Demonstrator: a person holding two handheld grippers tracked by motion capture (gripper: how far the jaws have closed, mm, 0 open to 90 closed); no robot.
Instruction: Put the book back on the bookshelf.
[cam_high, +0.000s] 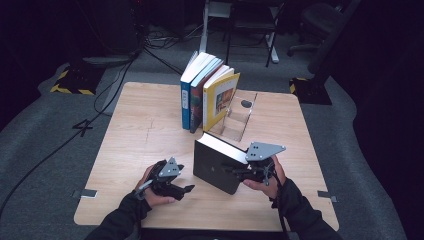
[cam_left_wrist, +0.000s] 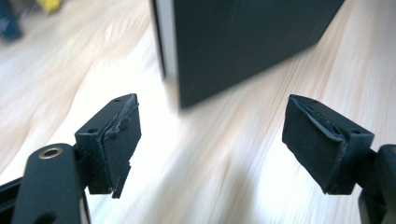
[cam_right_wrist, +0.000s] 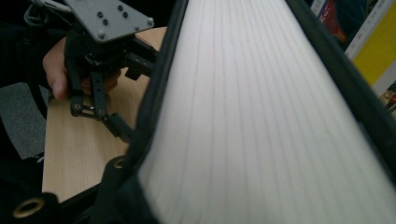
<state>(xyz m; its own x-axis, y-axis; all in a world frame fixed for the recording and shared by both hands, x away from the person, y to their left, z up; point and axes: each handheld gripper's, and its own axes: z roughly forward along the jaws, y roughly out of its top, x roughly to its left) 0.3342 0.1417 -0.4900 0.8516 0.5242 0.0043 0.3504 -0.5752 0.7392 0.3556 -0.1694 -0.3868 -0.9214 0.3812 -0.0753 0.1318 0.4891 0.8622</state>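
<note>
Near the table's (cam_high: 150, 125) front edge, your right gripper (cam_high: 239, 172) clamps the black book (cam_high: 216, 167), which stands tilted on the wood just in front of the clear acrylic stand (cam_high: 240, 117). Your left gripper (cam_high: 186, 188) hovers just left of that book, jaws apart with nothing between them. Behind, three upright books (cam_high: 207, 92) lean against the stand, blocking the way to its left side

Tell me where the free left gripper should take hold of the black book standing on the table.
Probably the near upright edge of the black book, approached level from its left. The book stands tilted on its bottom edge, the right gripper holds the far end, and the left gripper, jaws open, already faces that corner.
</note>
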